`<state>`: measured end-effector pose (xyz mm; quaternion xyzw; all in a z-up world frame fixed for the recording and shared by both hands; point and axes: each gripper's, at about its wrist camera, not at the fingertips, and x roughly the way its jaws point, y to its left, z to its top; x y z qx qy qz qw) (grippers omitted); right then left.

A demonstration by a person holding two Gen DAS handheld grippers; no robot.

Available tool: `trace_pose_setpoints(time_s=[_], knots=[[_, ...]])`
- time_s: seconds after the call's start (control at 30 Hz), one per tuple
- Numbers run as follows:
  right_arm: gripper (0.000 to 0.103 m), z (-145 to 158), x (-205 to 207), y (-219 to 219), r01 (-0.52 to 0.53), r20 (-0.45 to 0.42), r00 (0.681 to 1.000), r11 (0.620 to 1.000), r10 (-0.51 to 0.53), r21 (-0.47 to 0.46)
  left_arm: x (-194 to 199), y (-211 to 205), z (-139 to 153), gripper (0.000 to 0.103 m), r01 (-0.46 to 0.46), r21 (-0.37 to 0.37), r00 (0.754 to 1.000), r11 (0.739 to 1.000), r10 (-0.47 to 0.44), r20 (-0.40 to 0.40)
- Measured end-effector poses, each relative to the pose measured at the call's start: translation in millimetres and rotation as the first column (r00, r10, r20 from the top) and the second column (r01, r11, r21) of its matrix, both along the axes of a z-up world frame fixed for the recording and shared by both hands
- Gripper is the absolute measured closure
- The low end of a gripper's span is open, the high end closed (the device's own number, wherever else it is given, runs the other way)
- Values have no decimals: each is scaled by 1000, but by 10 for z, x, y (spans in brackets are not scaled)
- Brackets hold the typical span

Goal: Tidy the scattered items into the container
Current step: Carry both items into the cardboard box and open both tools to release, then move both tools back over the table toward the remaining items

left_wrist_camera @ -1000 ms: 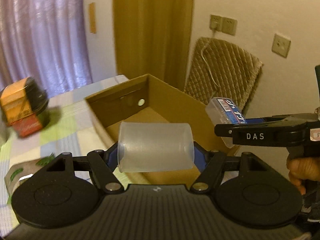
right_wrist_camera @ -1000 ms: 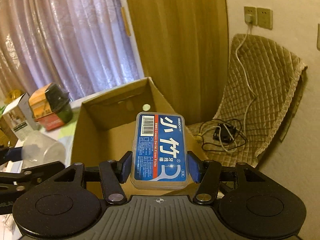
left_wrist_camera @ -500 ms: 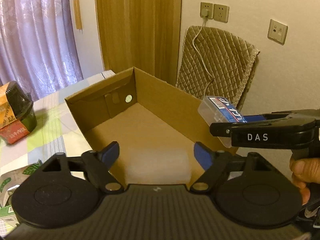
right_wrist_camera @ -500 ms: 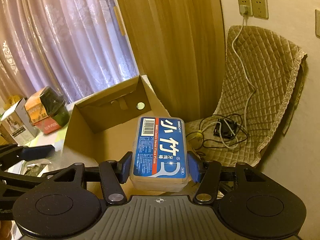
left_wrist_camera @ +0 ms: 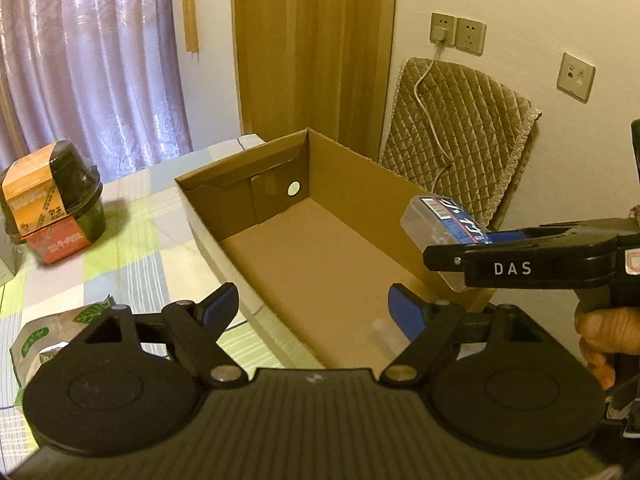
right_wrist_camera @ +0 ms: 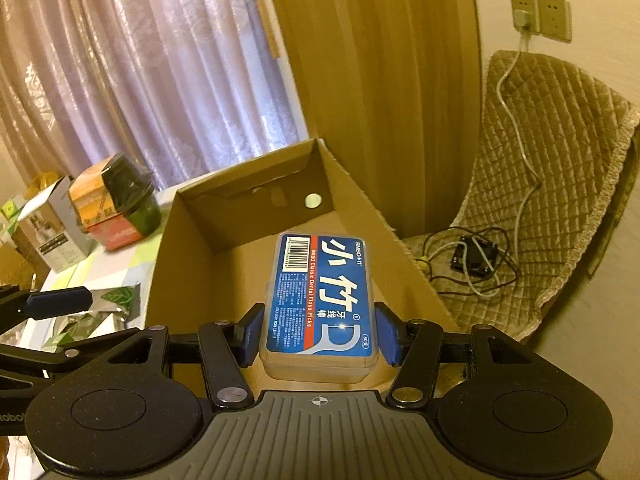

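My left tool [left_wrist_camera: 312, 308] is spread wide with nothing in it, hovering over the near end of the box [left_wrist_camera: 360, 184]. The right tool [right_wrist_camera: 318, 334] is clamped on the floss case [right_wrist_camera: 322, 300], up above the box's right wall, so I'd say the drop is next: ease inward, lower, let go. Only the left view shows the hand [left_wrist_camera: 604, 332]; only the right shows the cables on the chair [right_wrist_camera: 552, 184].

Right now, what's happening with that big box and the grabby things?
A person is tidying things into the cardboard box. The right hand-held gripper is shut on a blue floss pick box, holding it over the cardboard box. The left hand-held gripper is open and holds nothing. A bag and a bowl wait on the table.
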<state>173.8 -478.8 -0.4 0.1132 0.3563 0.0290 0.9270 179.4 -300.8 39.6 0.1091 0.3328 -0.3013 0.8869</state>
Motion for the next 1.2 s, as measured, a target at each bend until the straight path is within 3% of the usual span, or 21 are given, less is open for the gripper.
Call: trace_pose_setpoints(time_s=[0.1, 0.2, 0.73, 0.93, 1.2], knots=[[43, -6, 25, 73, -28, -5, 1000, 1000, 28, -6, -7, 65, 10, 24, -10, -3, 1000, 1000, 10, 0], [3, 5, 17, 123, -32, 14, 999, 999, 32, -26, -21, 125, 21, 24, -21, -6, 1000, 1000, 21, 1], [3, 241, -275, 403, -66, 67, 995, 997, 68, -25, -345, 873, 61, 24, -153, -35, 988, 988, 152, -27], [3, 374, -585, 735, -132, 113, 985, 991, 131, -2, -600, 1496, 58, 24, -264, -11, 964, 964, 264, -32], [3, 332, -928, 1330, -265, 131, 956, 964, 263, -4, -941, 2439, -38, 22, -405, 61, 913, 912, 407, -24]])
